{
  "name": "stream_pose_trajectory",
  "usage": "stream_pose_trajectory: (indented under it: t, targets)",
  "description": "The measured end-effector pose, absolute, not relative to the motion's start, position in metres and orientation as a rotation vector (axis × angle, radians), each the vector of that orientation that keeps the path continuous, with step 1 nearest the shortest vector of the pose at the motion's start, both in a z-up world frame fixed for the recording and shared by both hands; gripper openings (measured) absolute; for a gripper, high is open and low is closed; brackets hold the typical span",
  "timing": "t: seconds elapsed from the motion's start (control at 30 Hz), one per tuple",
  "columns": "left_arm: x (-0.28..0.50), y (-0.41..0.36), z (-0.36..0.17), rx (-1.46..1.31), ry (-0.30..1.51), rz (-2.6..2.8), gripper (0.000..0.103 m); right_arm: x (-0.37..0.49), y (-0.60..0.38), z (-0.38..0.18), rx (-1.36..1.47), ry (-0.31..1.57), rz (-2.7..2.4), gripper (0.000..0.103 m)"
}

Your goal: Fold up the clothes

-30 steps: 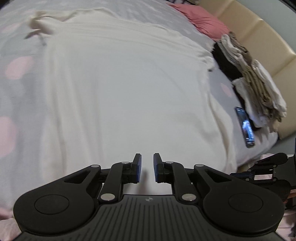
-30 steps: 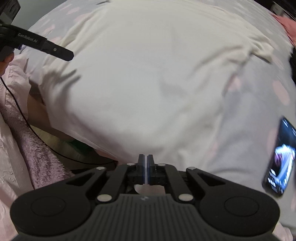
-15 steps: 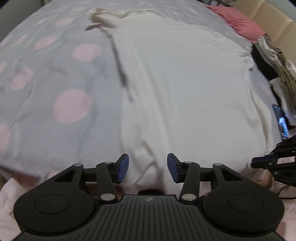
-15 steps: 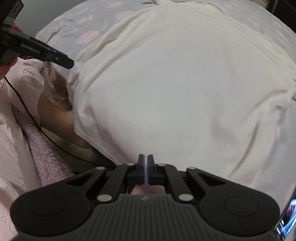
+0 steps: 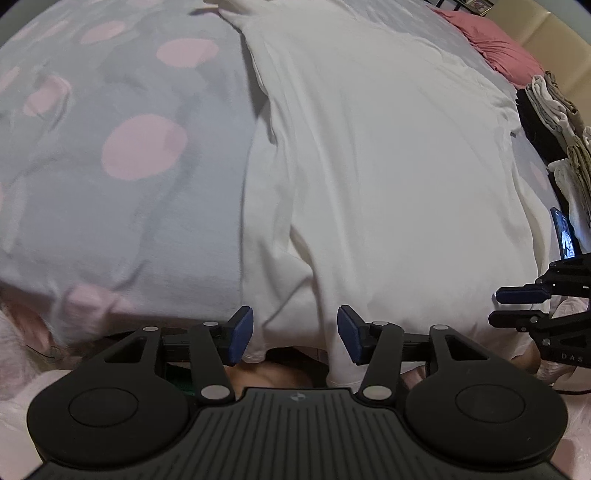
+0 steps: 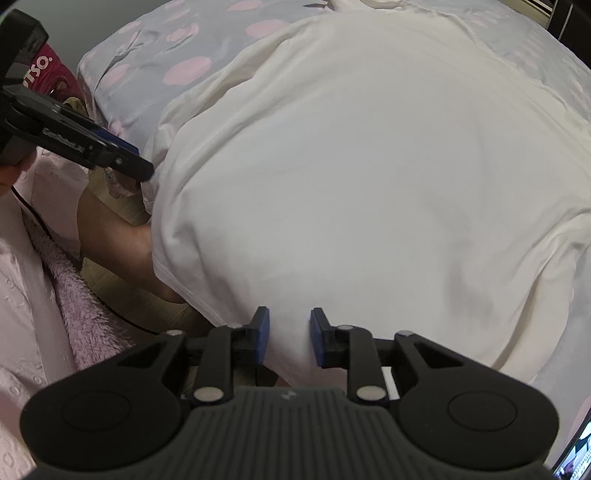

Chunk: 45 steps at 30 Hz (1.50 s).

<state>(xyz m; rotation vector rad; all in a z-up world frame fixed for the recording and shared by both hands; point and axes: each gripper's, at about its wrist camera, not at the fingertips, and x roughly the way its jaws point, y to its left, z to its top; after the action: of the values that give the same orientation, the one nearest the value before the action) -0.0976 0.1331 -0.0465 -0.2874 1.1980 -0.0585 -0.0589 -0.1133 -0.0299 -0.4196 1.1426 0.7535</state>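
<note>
A cream-white shirt (image 5: 388, 166) lies spread over the grey bedspread with pink dots (image 5: 122, 158), its hem hanging over the near bed edge. My left gripper (image 5: 295, 334) is open, its blue pads on either side of the hem's left part. In the right wrist view the same shirt (image 6: 369, 166) fills the frame. My right gripper (image 6: 289, 338) is open too, with hem cloth lying between its blue pads. The left gripper (image 6: 142, 168) shows at the left of that view, by the shirt's corner. The right gripper (image 5: 517, 306) shows at the right edge of the left wrist view.
A stack of folded clothes (image 5: 557, 118) sits at the right by a beige headboard (image 5: 543, 33). A pink pillow (image 5: 495, 44) lies at the far right. A lit phone (image 5: 563, 238) rests on the bed near the stack. A person's leg (image 6: 118, 240) and fluffy pink garment (image 6: 74, 302) are at the bed's edge.
The right gripper, shut on the hem one second and half a second ago, now stands open. The left gripper has opened wider and shifted left along the hem to the shirt's left side.
</note>
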Motion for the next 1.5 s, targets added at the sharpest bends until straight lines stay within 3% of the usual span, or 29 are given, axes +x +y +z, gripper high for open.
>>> stream_pose_trajectory:
  t: [0.3,0.5,0.7,0.97,1.13,1.2,1.27,1.5]
  targets:
    - [-0.094,0.133,-0.056,-0.320,1.200,-0.053,0.048,-0.061,-0.111,-0.034,-0.413,1.148,0.764,0.027]
    - [-0.097,0.144,-0.055,-0.371,1.183,-0.012,0.041,-0.062,-0.111,-0.033,-0.411,1.148,0.768,0.027]
    - [-0.102,0.138,-0.043,-0.247,1.194,0.030,0.042,-0.064,-0.110,-0.034,-0.413,1.150,0.772,0.028]
    - [-0.087,0.119,-0.070,-0.132,1.278,0.009,0.042,-0.065,-0.114,-0.034,-0.405,1.151,0.766,0.028]
    - [-0.081,0.111,-0.079,-0.098,1.312,-0.016,0.025,-0.066,-0.117,-0.034,-0.396,1.153,0.757,0.029]
    - [-0.080,0.113,-0.081,-0.103,1.324,-0.006,0.009,-0.067,-0.118,-0.034,-0.392,1.153,0.754,0.029]
    - [-0.080,0.117,-0.080,-0.115,1.324,0.008,0.003,-0.066,-0.120,-0.033,-0.388,1.150,0.751,0.030]
    - [-0.091,0.130,-0.050,-0.196,1.308,-0.088,0.000,-0.057,-0.150,-0.013,-0.359,1.146,0.706,0.030]
